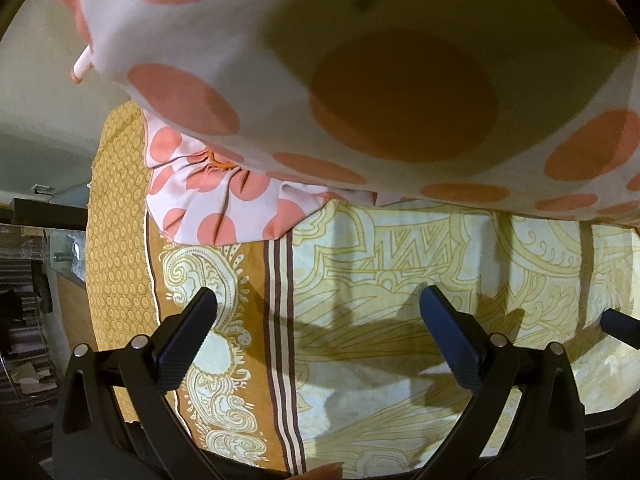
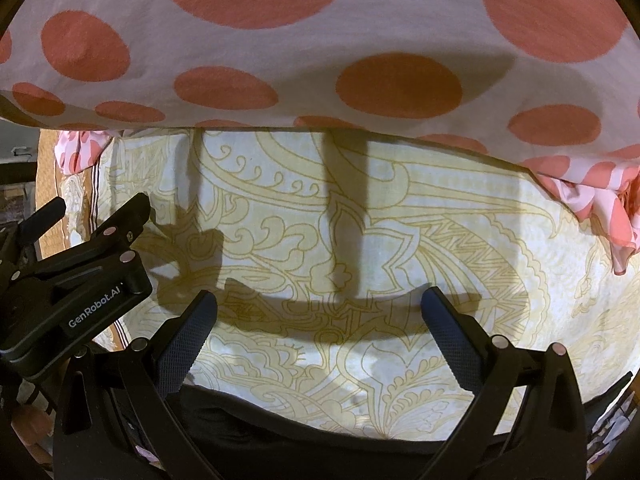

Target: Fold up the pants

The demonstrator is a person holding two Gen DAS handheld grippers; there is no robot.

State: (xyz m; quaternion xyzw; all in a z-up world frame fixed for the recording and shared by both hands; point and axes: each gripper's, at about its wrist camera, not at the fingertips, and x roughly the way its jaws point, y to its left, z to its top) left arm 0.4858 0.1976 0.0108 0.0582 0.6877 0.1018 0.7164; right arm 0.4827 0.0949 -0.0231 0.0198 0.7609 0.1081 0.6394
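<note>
The work surface is a cream bedsheet (image 2: 400, 216) with tan paisley line-work and, in the left wrist view, a mustard border band (image 1: 120, 248) running from 9 to 7 o'clock. The pants (image 2: 280, 60), white fabric with large coral dots, fill the 10-to-2 o'clock arc of both views as a raised sheet above the bedsheet, with gathered parts resting on it at 10 o'clock (image 1: 212, 200) and 3 o'clock (image 2: 600, 196). The left gripper (image 1: 318, 304) and the right gripper (image 2: 319, 306) each sit at 6 o'clock with jaws spread wide and nothing between them, clear of the pants; the left gripper also shows at 8 o'clock in the right wrist view.
</note>
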